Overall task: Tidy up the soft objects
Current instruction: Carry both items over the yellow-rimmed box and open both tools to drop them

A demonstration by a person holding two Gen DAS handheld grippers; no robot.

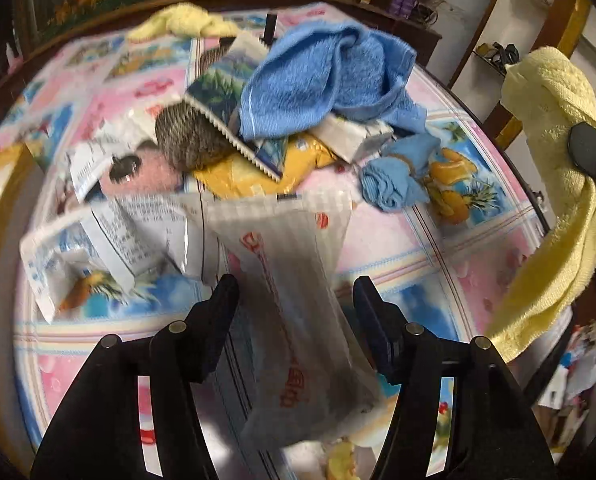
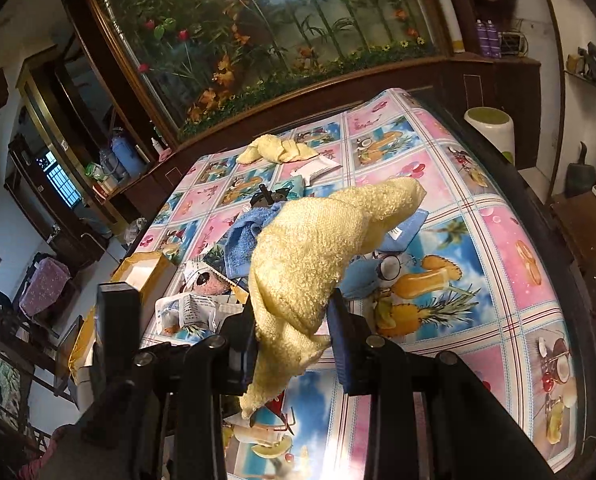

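While the right tool (image 2: 292, 330) pinches a yellow towel (image 2: 318, 256) and holds it clear of the table (image 2: 498, 280), the left tool (image 1: 296, 300) stands spread, with a translucent packet (image 1: 294, 280) blurred between its fingers and neither pad visibly pressing it. The landmark is the blue towel (image 1: 326, 80), heaped on packets at the table's middle. Just beside it lies a small blue cloth (image 1: 398, 176); beyond it, at the far edge, a second yellow towel (image 1: 182, 22); nearer than it, white printed packets (image 1: 110, 232).
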